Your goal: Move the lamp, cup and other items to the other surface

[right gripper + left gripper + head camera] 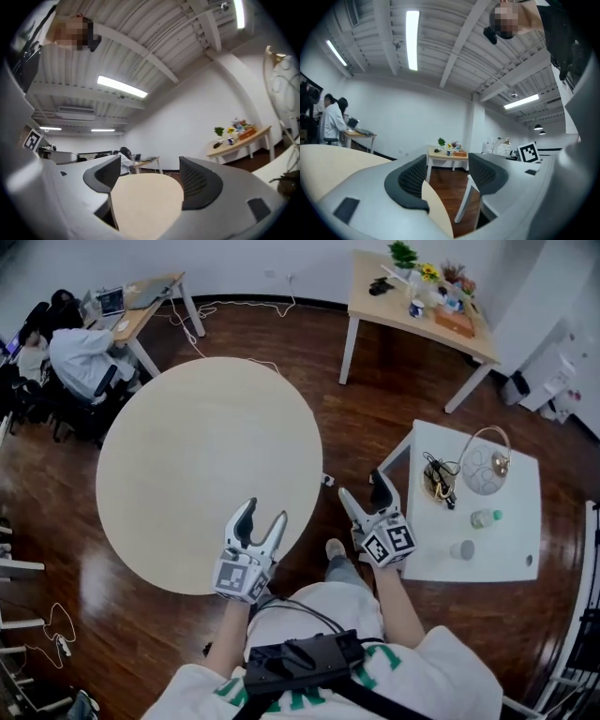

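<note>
Head view: lamp [483, 470] well apart from right tongs [363, 488]

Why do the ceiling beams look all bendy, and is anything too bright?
Left gripper view: the wide lens curves the beams, and the ceiling light glares white. Right gripper view: same bending, dark corners. Head view: straighter, floor slightly shiny.

floor [375, 409]: dark wood | walls [417, 117]: white | ceiling strip light [412, 40]: lit

White T-shirt [441, 671] with green lettering, black chest pack [300, 657] on black straps [370, 699], a thin cable [302, 607] looping out, left gripper [264, 512] and right gripper [363, 486] pale grey, black-lined jaws, square-marker cubes [389, 542].
</note>
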Tool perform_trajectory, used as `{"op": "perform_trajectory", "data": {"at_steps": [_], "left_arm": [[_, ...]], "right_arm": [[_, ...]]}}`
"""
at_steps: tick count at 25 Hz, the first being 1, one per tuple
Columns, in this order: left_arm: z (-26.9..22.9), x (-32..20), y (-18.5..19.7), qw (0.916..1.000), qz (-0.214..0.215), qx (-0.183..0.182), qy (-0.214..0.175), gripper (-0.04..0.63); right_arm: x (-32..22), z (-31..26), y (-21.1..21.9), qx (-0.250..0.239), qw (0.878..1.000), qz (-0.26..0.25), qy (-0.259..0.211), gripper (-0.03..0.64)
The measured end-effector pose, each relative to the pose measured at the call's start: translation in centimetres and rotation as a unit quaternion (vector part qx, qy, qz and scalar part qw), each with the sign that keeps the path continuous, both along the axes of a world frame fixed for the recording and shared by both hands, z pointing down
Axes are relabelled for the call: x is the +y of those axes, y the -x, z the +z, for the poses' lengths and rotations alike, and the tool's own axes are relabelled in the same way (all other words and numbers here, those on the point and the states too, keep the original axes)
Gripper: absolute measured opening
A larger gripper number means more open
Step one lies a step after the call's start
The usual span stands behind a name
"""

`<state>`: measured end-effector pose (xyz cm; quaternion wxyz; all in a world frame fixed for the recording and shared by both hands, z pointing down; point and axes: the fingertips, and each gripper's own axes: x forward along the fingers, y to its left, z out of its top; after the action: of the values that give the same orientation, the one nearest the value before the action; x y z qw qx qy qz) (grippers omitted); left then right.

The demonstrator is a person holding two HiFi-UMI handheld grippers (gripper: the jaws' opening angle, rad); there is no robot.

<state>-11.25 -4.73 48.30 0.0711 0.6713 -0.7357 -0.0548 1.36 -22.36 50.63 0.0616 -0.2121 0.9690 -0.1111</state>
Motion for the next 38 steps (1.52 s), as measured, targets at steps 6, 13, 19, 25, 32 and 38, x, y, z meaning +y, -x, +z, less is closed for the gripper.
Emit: {"op": "perform_trajectory", "data": {"at_steps": [6, 13, 19, 25, 32, 38], "left_arm": [[-2.3, 6.9, 5.8, 0.9939, -0.109, 0.000, -0.016, 0.264], [-2.1, 13.6, 9.3, 0.9820, -0.186, -0.026, -0.015, 0.262], [-2.6, 17.4, 10.7, 0.9728, -0.228, -0.036, -0.015, 0.263], [-2.4, 20.1, 11.7, 0.9625, -0.268, -0.041, -0.015, 0.262], [-1.8, 22.1, 12.2, 0.9568, -0.287, -0.047, -0.010, 0.262], [-2.8, 22.4, 12.2, 0.9548, -0.293, -0.047, -0.005, 0.263]], "right_arm": [[6.3, -3.8, 9.7, -0.021, 0.992, -0.117, -0.044, 0.428], [14.1, -5.4, 15.6, -0.030, 0.972, -0.229, -0.042, 0.399], [19.8, -5.3, 19.4, -0.019, 0.952, -0.302, -0.045, 0.396], [23.1, -4.8, 21.6, 0.010, 0.934, -0.351, -0.059, 0.387], [27.2, -4.0, 22.7, 0.036, 0.910, -0.408, -0.060, 0.367], [27.8, -4.6, 22.7, 0.051, 0.905, -0.420, -0.051, 0.367]]}}
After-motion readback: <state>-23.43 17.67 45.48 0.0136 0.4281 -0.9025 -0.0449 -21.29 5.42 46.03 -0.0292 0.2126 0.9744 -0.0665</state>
